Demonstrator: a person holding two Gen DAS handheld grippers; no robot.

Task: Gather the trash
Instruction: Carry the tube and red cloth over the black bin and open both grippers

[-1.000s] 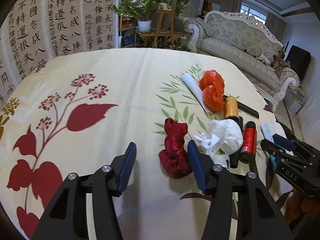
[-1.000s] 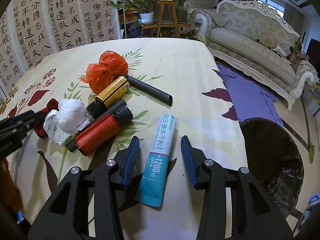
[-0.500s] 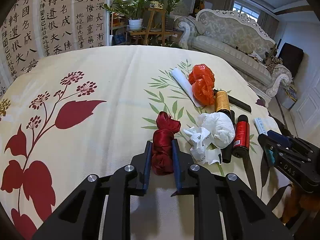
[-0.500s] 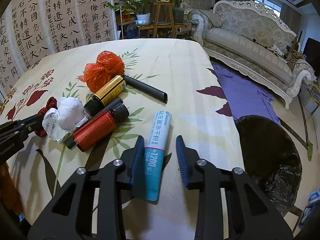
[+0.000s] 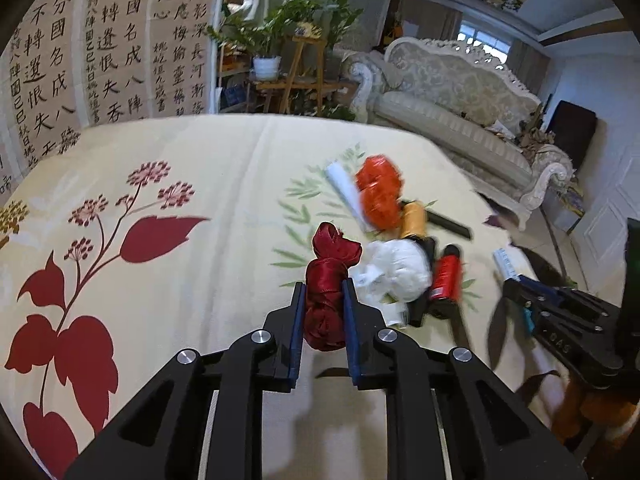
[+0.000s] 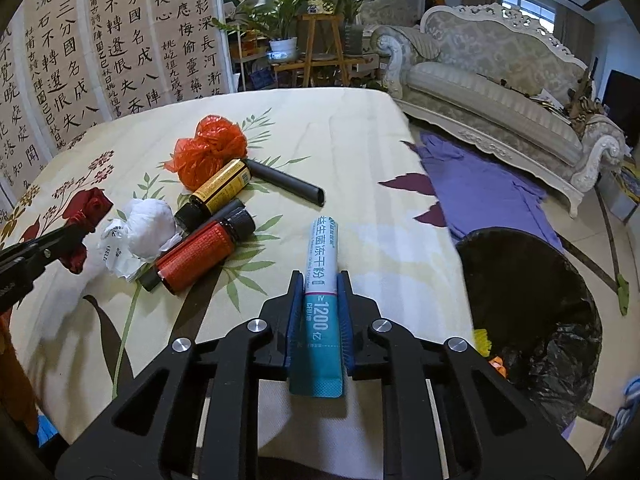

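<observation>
Gripping one piece of trash in each hand, the person is at the pick-up step of the clean-up. In the left wrist view, the left gripper [image 5: 323, 320] at lower centre is clamped on a dark red bundle [image 5: 326, 300] of shiny, crinkled fabric or foil, knotted at its top; the grip has only just closed. In the right wrist view, the right gripper [image 6: 319, 320] at lower centre has just been closing and now pinches a slim white-and-teal sachet [image 6: 320, 292], a flat smooth stick with printed lettering that lies on the tablecloth [image 6: 340, 132] and points up the frame. That cloth is cream with printed red leaves. Left of centre in that view lie more items: a crumpled orange plastic bag [image 6: 210, 150], a wadded white tissue [image 6: 144, 232], a red-labelled bottle [image 6: 200, 250], a yellow-labelled bottle [image 6: 220, 190] and a black tube [image 6: 286, 182]. At the right edge, below the table, stands a bin with a black liner [image 6: 532, 300], open-mouthed. The next move likely calls for lifting both items clear and carrying them over that bin before letting go, keeping the soft bundle from slipping.
</observation>
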